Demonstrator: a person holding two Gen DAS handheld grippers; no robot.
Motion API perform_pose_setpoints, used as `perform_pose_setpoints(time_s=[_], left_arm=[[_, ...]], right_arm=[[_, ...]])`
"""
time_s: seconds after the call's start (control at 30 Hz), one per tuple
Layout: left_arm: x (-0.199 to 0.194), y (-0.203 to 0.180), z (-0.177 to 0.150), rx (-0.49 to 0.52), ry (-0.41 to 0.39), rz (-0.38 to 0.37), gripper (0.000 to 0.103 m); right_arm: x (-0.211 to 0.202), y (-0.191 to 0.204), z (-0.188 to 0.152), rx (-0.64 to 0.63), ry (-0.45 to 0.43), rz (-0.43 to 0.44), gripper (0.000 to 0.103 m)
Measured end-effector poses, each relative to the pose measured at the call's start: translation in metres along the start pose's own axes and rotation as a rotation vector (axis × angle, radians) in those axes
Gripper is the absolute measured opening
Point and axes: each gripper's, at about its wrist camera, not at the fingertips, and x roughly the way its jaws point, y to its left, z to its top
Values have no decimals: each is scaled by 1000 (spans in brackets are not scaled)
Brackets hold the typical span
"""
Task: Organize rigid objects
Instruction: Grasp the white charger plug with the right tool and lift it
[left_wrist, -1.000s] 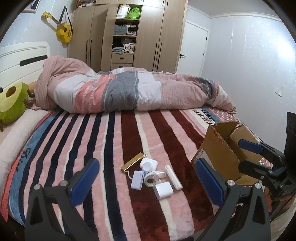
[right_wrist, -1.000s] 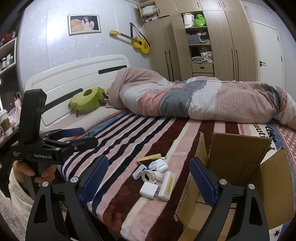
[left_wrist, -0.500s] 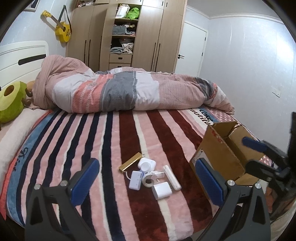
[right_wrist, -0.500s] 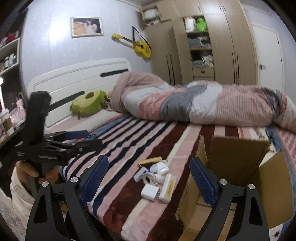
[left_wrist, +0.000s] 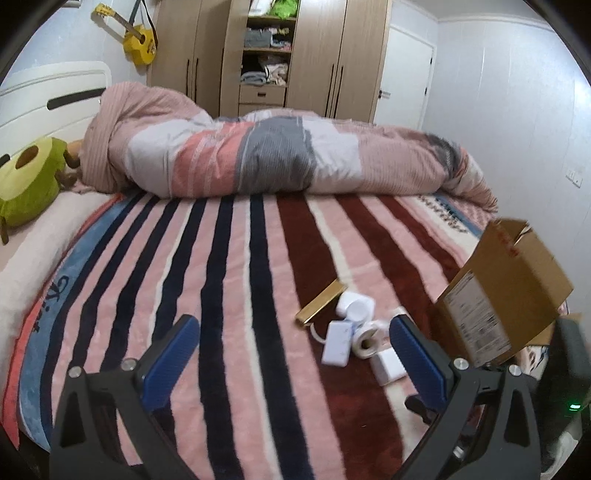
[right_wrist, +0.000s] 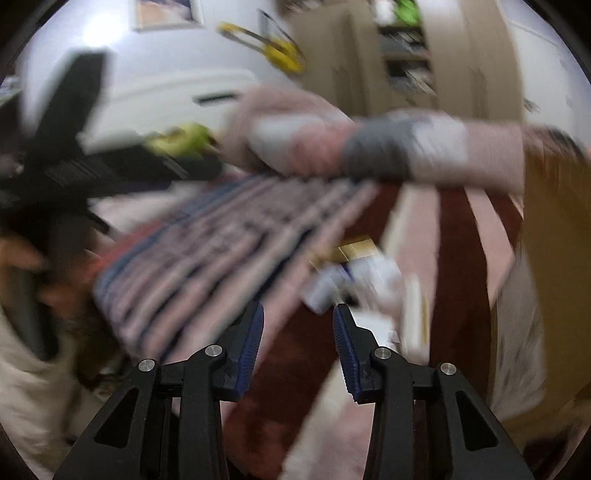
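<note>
A small pile of rigid objects lies on the striped blanket: a gold bar (left_wrist: 320, 302), a white round-faced charger (left_wrist: 355, 305), a white flat adapter (left_wrist: 337, 343), a tape roll (left_wrist: 365, 335) and a white cube plug (left_wrist: 388, 367). An open cardboard box (left_wrist: 506, 295) stands to their right. My left gripper (left_wrist: 291, 360) is wide open and empty, above the blanket just near of the pile. In the blurred right wrist view the pile (right_wrist: 362, 280) sits ahead of my right gripper (right_wrist: 297, 343), whose jaws are partly closed with a narrow gap and hold nothing.
A rolled striped duvet (left_wrist: 280, 155) lies across the far side of the bed. An avocado plush (left_wrist: 29, 184) sits by the white headboard at left. Wardrobes and a yellow ukulele (left_wrist: 138, 38) are on the far wall. The box wall (right_wrist: 554, 258) fills the right wrist view's right side.
My right gripper's jaws have narrowed from wide open and it is moving fast, blurring its view. My left gripper has shifted left, so the pile and box now sit further right.
</note>
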Motion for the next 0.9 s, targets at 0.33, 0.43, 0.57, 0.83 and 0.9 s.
perform_pose_setpoints(time_s=[0.33, 0.43, 0.57, 0.83, 0.9], left_arm=[[47, 14, -21, 29, 46, 9, 102], [56, 17, -24, 25, 77, -12, 102], [62, 16, -30, 32, 91, -20, 102], [66, 17, -33, 60, 88, -85, 102], [70, 16, -33, 63, 92, -113, 102]], right_arm=[[59, -30, -13, 66, 85, -99, 63], [66, -31, -12, 65, 74, -166, 44], [64, -32, -13, 49, 66, -155, 43], [9, -13, 14, 9, -11, 2, 42], [-22, -8, 35, 6, -67, 63, 42]])
